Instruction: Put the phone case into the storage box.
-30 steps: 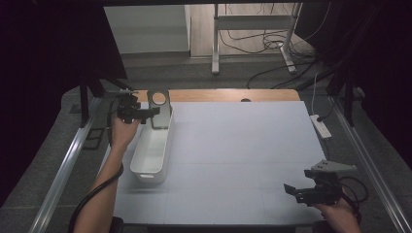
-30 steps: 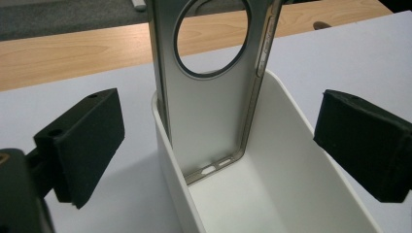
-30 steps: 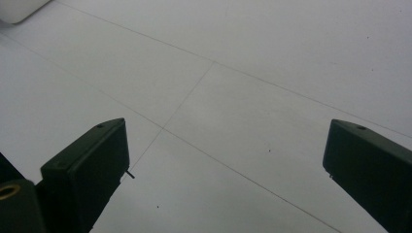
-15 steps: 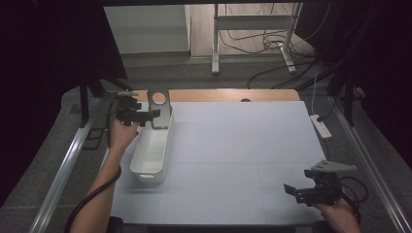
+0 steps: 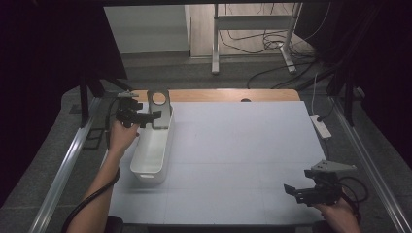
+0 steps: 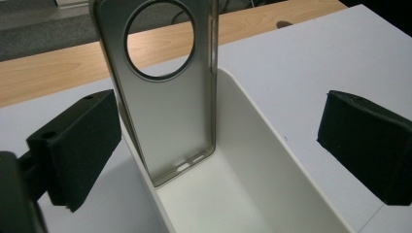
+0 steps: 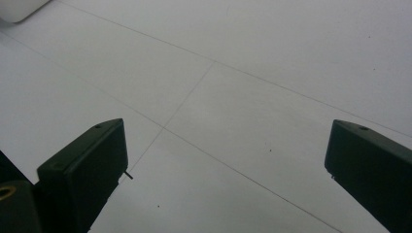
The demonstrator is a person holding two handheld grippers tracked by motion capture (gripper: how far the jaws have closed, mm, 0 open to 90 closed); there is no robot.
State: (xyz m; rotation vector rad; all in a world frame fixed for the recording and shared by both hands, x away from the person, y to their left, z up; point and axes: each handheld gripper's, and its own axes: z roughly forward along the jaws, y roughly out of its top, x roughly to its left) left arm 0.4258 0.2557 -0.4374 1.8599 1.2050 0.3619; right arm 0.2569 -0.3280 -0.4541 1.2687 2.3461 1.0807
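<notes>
A grey phone case [image 5: 160, 108] with a large round camera hole stands upright at the far end of a white oblong bin [image 5: 147, 177], at the table's left. In the left gripper view the case [image 6: 165, 121] rests its lower edge inside the bin [image 6: 252, 145] and leans toward the far wall. My left gripper [image 5: 155, 115] hovers over that end, open, its jaws spread wide on either side of the case without touching it [image 6: 218, 150]. My right gripper [image 5: 290, 190] is low at the table's near right corner, open over bare white mat [image 7: 228, 170].
A white mat [image 5: 243, 145] covers the table, with a wooden strip [image 5: 228, 95] along its far edge. A white power strip [image 5: 320, 125] lies off the right side. Metal rails [image 5: 63, 179] run along both sides. Cables lie on the floor beyond.
</notes>
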